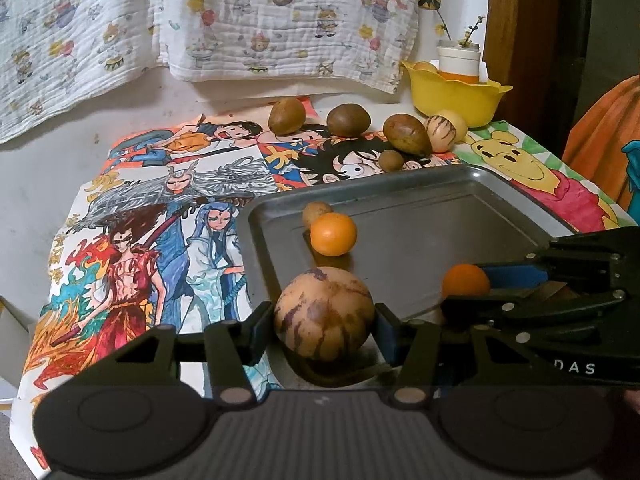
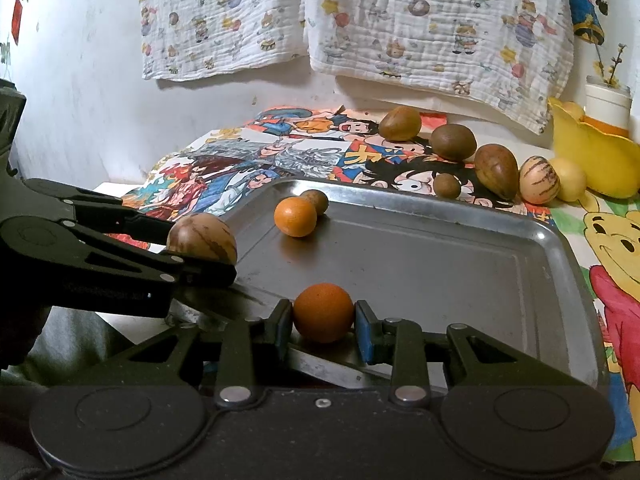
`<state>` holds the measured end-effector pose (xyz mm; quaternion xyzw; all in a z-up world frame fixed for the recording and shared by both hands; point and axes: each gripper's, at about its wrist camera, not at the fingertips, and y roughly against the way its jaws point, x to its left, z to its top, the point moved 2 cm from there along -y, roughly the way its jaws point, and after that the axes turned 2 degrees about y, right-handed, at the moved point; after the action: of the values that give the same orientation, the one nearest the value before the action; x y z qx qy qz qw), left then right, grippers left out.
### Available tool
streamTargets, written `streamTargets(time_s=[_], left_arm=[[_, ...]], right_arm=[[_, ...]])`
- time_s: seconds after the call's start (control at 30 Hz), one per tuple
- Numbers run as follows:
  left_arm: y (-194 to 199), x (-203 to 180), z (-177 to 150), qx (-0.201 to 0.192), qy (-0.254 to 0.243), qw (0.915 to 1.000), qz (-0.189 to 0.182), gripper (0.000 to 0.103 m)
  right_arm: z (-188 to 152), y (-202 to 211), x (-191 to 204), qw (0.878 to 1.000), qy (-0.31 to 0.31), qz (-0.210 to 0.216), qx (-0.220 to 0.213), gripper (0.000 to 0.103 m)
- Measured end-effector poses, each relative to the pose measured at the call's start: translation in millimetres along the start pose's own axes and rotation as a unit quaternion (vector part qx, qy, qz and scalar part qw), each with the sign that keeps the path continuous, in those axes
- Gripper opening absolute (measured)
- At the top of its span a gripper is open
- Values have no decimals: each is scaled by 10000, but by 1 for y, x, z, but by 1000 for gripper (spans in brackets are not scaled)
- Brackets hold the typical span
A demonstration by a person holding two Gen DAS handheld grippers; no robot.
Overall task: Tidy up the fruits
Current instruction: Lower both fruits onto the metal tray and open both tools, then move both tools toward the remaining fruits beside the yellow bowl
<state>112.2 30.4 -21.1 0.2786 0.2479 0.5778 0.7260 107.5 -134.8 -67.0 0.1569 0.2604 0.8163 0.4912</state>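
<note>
The left gripper (image 1: 325, 320) is clamping a round, purple-streaked tan fruit (image 1: 324, 314); the right gripper (image 2: 323, 320) is squeezing a small orange citrus (image 2: 323, 312) (both over the metal tray's (image 2: 440, 248) near edge).

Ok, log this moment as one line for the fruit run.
left gripper: holds striped fruit | right gripper: holds orange | both over tray

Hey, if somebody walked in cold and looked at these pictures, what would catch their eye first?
Probably the two fruits held over the near edge of the metal tray: a striped tan fruit in the left gripper and a small orange in the right gripper. Next, the loud cartoon posters under everything, with brown fruits lined up behind the tray.
</note>
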Motion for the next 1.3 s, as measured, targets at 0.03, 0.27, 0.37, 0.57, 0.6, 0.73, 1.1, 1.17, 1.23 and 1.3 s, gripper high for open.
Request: streamTargets(time_s=[0.03, 0.27, 0.37, 0.57, 0.6, 0.73, 1.1, 1.17, 1.23, 1.3], left_arm=[[0, 0, 0, -2, 5, 10000, 2, 58], [3, 3, 0, -43, 100, 9999, 11, 67], [10, 6, 0, -145, 120, 9998, -7, 78], [18, 13, -5, -239, 129, 9993, -265, 94], [19, 13, -6, -247, 87, 9993, -257, 97], [25, 15, -15, -263, -68, 9993, -259, 100], [31, 34, -23, 2, -45, 9999, 114, 102], [32, 39, -22, 41, -21, 9997, 233, 102], [33, 43, -20, 44, 3, 9995, 319, 102], [34, 46, -18, 35, 26, 9993, 369, 102]], right_arm=[[0, 0, 0, 10000, -6, 6, -11, 35], [-3, 6, -1, 10000, -51, -5, -80, 41], [-4, 11, -2, 9999, -38, -25, -137, 50], [-8, 18, -7, 9997, -121, 4, -203, 70], [-8, 19, -7, 9997, -131, 15, -209, 75], [-10, 26, -8, 9996, -100, 49, -253, 90], [-15, 39, -20, 9992, -88, -243, -317, 102], [-16, 40, -24, 9990, -127, -317, -305, 102], [-17, 40, -29, 9987, -176, -361, -301, 102], [-17, 40, -34, 9985, -232, -399, -305, 102]])
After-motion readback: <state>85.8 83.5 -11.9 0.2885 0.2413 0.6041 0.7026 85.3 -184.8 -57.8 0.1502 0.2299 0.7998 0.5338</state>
